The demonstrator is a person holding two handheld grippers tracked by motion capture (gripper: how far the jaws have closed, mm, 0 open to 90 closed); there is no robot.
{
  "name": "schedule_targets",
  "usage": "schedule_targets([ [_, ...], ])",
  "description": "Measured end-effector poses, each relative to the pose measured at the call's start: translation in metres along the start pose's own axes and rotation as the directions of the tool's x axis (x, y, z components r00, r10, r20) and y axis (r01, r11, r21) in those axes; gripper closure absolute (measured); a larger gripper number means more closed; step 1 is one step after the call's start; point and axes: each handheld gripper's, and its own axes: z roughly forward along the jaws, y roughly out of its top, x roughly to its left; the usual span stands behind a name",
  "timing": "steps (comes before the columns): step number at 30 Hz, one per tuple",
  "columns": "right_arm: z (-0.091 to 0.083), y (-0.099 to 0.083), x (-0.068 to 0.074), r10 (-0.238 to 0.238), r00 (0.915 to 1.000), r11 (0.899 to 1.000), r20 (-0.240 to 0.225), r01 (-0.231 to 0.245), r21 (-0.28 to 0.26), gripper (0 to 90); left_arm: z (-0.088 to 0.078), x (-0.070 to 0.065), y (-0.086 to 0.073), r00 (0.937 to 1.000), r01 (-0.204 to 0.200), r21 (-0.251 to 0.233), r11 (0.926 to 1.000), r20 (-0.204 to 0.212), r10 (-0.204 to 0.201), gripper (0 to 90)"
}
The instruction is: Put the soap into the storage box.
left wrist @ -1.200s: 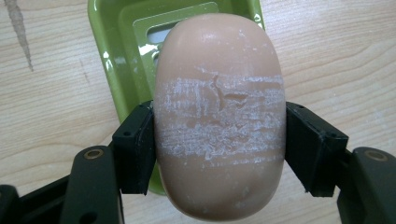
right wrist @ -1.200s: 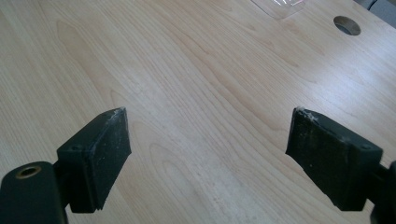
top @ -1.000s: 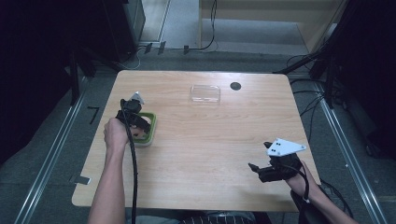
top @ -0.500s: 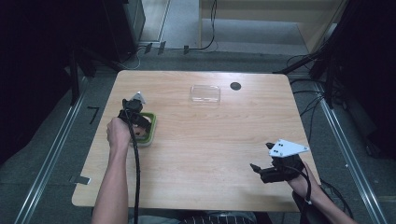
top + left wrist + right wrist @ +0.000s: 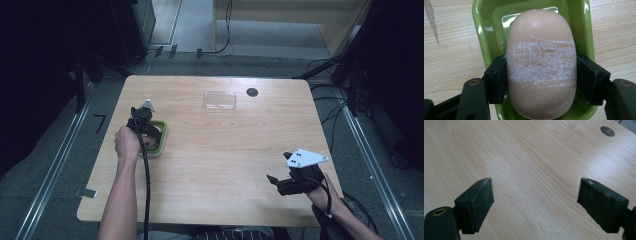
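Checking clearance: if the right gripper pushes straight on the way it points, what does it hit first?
Probably nothing soon: the open right gripper looks along bare table; the clear lid and grommet hole lie far ahead.

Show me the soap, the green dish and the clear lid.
soap [image 5: 541, 62], left gripper view, middle of its scuffed top
green dish [image 5: 482, 32], left gripper view, its left rim
clear lid [image 5: 219, 100], high view, its centre
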Motion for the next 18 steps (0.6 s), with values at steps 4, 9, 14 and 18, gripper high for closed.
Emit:
schedule_targets([
  [4, 0.0, 0.001, 0.0, 0.002, 1.0, 1.0, -0.003, -0.002, 0.002, 13.6, 0.0, -0.001, 0.0, 1.0, -0.002, -0.001, 1.0, 0.0, 0.002, 33.4],
  [9, 0.0, 0.0, 0.0, -0.002, 1.0, 1.0, -0.003, 0.002, -0.001, 13.5, -0.003, -0.001, 0.0, 1.0, 0.004, -0.013, 0.9999, -0.001, -0.004, 31.7],
  [14, -0.001, 0.001, 0.002, -0.009, 1.0, 1.0, -0.003, 0.009, -0.006, 13.5, -0.015, -0.005, -0.001, 0.9999, -0.006, -0.021, 0.9997, -0.008, 0.006, 24.7],
  [18, -0.001, 0.001, 0.002, -0.013, 0.9999, 1.0, -0.003, 0.013, -0.006, 13.5, -0.024, -0.005, -0.006, 0.9999, -0.011, -0.014, 0.9998, 0.001, 0.011, 22.5],
])
